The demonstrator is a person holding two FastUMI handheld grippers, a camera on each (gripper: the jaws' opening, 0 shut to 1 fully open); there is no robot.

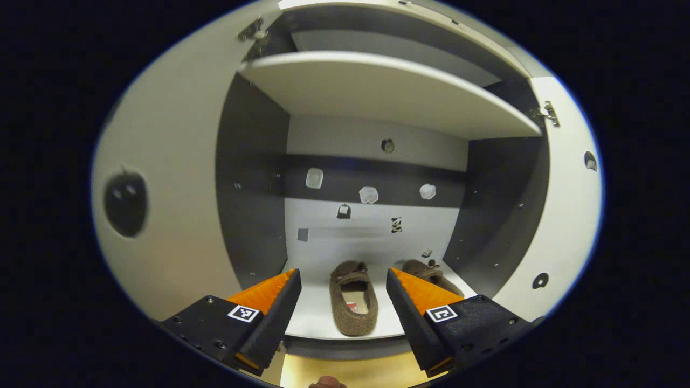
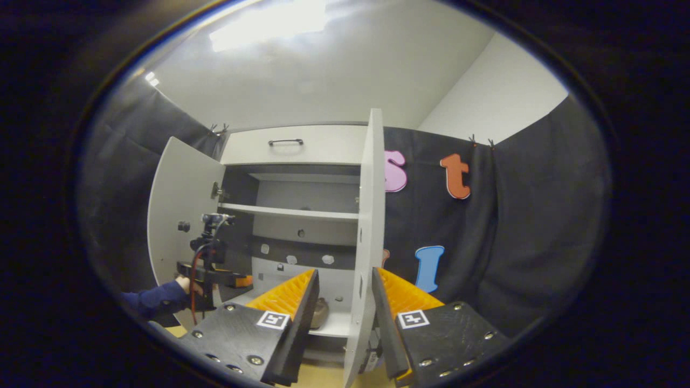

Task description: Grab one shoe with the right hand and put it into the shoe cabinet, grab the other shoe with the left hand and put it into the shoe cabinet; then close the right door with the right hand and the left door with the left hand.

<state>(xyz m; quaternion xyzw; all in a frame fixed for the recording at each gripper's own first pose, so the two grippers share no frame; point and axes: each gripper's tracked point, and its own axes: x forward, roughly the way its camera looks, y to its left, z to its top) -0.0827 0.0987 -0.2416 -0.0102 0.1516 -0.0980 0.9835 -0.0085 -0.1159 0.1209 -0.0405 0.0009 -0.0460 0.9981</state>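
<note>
Two brown fuzzy slippers lie on the bottom shelf [image 1: 312, 318] of the open shoe cabinet. One slipper [image 1: 353, 307] sits mid-shelf, toe toward the back; the other slipper [image 1: 431, 271] lies to its right, partly hidden behind a finger. My left gripper [image 1: 342, 275] hovers open in front of the shelf, holding nothing. In the right gripper view, my right gripper [image 2: 345, 274] is open with the free edge of the right door [image 2: 366, 226] standing between its fingers, a gap left on one side. One slipper [image 2: 319, 313] peeks out there. The left gripper [image 2: 215, 277] is held by a blue-sleeved hand [image 2: 156, 299].
Both doors stand wide open: the left door [image 1: 161, 231] with a black knob [image 1: 125, 203], and the right door [image 1: 566, 215]. An upper shelf [image 1: 377, 91] spans the cabinet. A drawer front with a handle [image 2: 285, 142] tops it. Yellowish floor [image 1: 350, 372] lies below.
</note>
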